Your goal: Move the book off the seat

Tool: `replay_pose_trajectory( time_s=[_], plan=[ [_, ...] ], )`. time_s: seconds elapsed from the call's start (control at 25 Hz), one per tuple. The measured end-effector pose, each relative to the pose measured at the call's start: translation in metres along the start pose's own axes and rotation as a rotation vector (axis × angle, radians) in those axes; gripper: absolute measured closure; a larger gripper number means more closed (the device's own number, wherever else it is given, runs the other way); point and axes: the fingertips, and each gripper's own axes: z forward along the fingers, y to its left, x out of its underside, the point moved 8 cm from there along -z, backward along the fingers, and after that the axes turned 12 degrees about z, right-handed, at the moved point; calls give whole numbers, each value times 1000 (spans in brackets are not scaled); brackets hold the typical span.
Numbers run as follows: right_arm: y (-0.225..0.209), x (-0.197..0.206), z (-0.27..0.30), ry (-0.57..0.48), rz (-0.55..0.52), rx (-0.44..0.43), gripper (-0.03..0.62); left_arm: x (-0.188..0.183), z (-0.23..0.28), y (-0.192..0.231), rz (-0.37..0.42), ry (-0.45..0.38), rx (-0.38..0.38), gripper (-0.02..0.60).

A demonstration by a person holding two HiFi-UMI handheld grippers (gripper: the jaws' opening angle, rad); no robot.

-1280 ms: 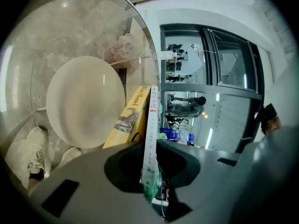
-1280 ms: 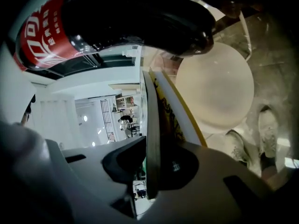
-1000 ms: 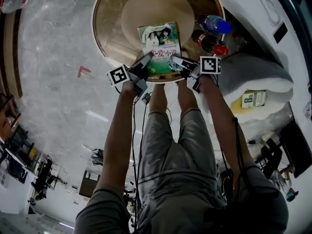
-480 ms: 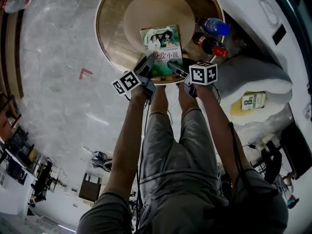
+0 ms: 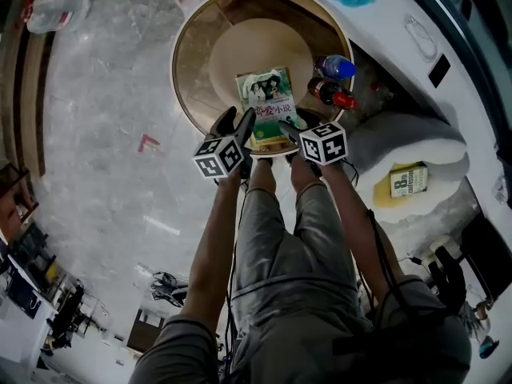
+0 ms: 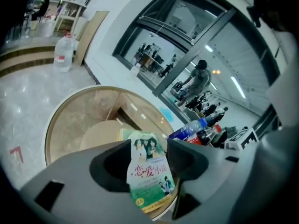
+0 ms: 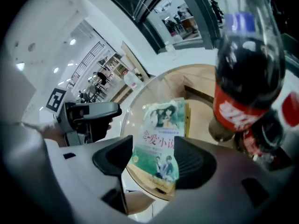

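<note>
Both the left claw (image 6: pixel 148 162) and right claw (image 7: pixel 153 161) have just been opening and now stand wide and empty at the round wooden counter's (image 5: pixel 192 62) near rim. The green-covered paperback book (image 5: pixel 268 106) lies flat there. So close to that rim, it might slip off. A careless right claw could topple the red-labelled cola bottle (image 5: pixel 330 94) on the counter's right side.

The book (image 5: pixel 270 106) lies flat on the round table (image 5: pixel 188 70), reaching from the raised disc (image 5: pixel 248 46) in the table's middle to its near rim. At the table's right rim are two bottles, one (image 5: pixel 334 67) farther and a cola bottle (image 5: pixel 330 94) nearer. Right of them, nearer, lies a cushion (image 5: pixel 416 138) with a second book (image 5: pixel 410 180) on it. Far left, a water jug (image 5: pixel 54 10) lies on the floor (image 5: pixel 104 134).
</note>
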Motion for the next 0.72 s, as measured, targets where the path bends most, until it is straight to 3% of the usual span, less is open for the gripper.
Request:
replay_pose_trajectory(
  time_s=[0.16,0.4,0.72],
  plan=[
    [46,-34,-53,-118,-107,-23,329,-54,-37,-27,125,-76,10,350],
    [118,-132,-132,-402,-251,-10,329,-165,-84,-65,317,-258,13,350],
    [211,-211,-258,-660,-272,-17,329,-295,-175,-153,426,-551,-32,350]
  ],
)
